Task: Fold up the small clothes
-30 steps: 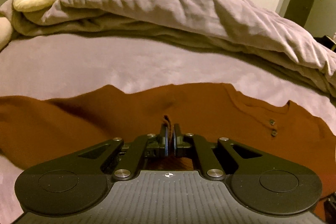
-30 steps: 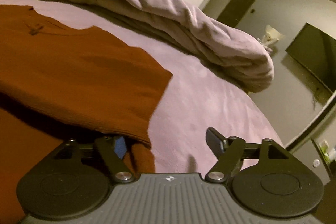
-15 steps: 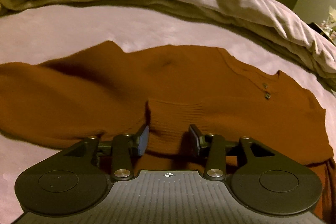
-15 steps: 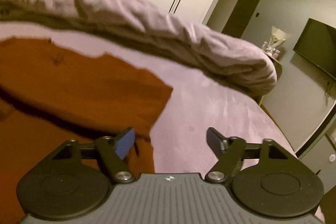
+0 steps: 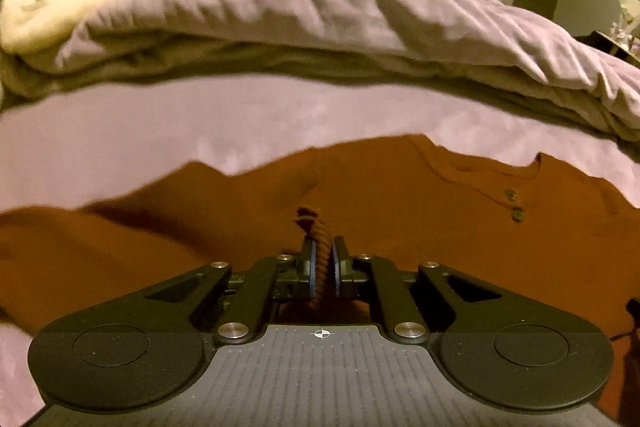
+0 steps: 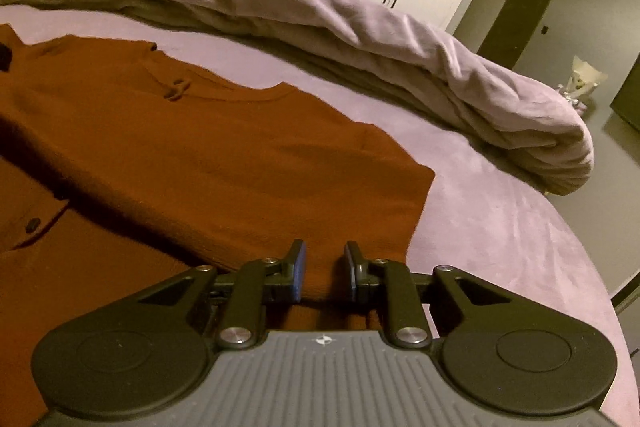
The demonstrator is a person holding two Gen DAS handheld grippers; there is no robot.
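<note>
**Both grippers at the sweater's near hem**

My left gripper [image 5: 323, 267] has its fingers pinched on a rope-like bunch of the sweater [image 5: 400, 227]. My right gripper [image 6: 324, 269] stands part open, hem cloth between its fingers, not yet clamped. The sweater lies spread on the bed [image 6: 500, 195], its long axis crosswise to both grippers, collar buttons [image 5: 514, 205] on the far side. Beyond lie the duvet [image 5: 320, 15] and a plush [image 5: 52, 3].
</note>
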